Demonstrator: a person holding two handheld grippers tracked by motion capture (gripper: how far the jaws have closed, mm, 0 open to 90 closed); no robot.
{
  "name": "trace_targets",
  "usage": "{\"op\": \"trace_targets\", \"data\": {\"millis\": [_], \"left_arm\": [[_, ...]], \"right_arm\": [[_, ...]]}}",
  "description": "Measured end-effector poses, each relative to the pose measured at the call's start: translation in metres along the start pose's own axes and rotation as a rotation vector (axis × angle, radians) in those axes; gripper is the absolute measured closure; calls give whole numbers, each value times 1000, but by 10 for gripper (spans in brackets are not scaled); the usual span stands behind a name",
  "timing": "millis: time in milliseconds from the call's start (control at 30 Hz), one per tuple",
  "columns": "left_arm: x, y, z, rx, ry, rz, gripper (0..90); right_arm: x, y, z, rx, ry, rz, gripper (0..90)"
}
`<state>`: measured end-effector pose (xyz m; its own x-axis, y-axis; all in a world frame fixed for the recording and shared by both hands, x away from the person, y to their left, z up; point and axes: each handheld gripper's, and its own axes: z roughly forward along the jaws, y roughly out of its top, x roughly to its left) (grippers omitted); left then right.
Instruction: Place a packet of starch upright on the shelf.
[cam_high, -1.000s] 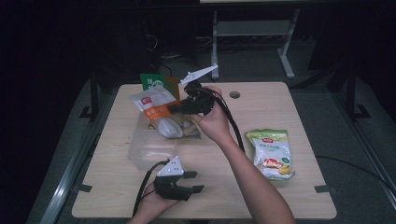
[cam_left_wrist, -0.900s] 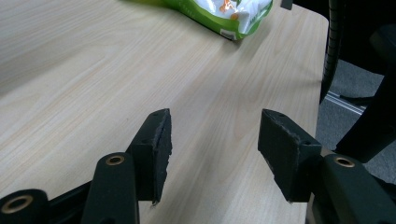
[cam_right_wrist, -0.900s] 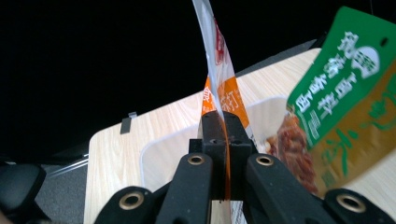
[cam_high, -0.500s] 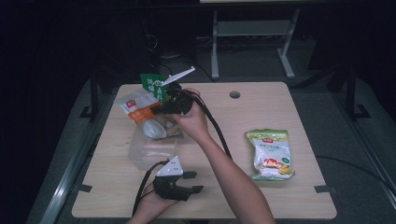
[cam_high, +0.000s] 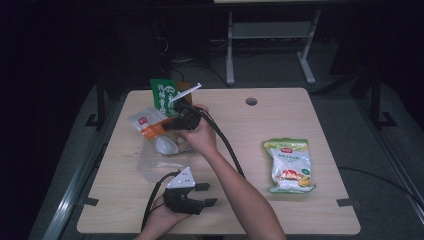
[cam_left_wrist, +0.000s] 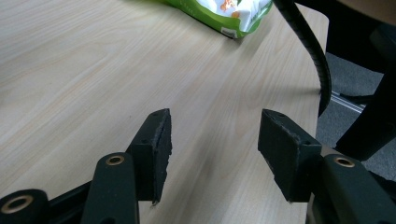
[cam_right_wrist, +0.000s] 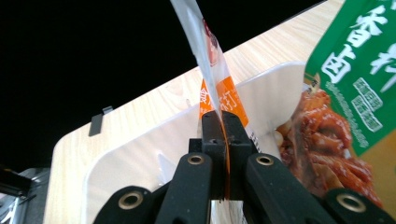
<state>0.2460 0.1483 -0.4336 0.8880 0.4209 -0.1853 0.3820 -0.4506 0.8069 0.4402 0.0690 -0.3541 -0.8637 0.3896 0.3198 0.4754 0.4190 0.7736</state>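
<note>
My right gripper (cam_high: 170, 125) (cam_right_wrist: 220, 116) is shut on an orange-and-white snack packet (cam_high: 149, 126) (cam_right_wrist: 215, 93), held edge-on over a clear plastic container (cam_high: 156, 165) (cam_right_wrist: 135, 163) at the table's left. A green packet with a food picture (cam_high: 164, 95) (cam_right_wrist: 355, 70) stands at the container's far side, just beside the held packet. My left gripper (cam_high: 209, 194) (cam_left_wrist: 215, 135) rests near the front edge, open, with bare table between its jaws. A green-and-yellow snack bag (cam_high: 289, 164) (cam_left_wrist: 224, 11) lies flat on the right of the table.
The right gripper's black cable (cam_high: 225, 145) (cam_left_wrist: 310, 51) trails across the table's middle towards the front. A round grommet hole (cam_high: 251, 101) sits near the far edge. A white desk frame (cam_high: 270, 35) stands beyond the wooden table (cam_high: 240, 125).
My right gripper has carried the orange-and-white packet leftward, from mid-table to over the clear container beside the green packet. The left gripper has stayed put.
</note>
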Motion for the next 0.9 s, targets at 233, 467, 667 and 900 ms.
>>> {"op": "trace_targets", "data": {"millis": [233, 467, 667, 900], "left_arm": [[0, 0, 1, -1, 0, -1, 436], [0, 0, 1, 1, 1, -3, 431], [0, 0, 1, -1, 2, -1, 430], [0, 0, 1, -3, 1, -1, 430]], "right_arm": [[-2, -1, -6, 38, -7, -3, 892], [5, 12, -3, 190, -77, -77, 817], [7, 17, 11, 285, -75, -69, 753], [-1, 9, 20, 321, -56, -38, 896]]}}
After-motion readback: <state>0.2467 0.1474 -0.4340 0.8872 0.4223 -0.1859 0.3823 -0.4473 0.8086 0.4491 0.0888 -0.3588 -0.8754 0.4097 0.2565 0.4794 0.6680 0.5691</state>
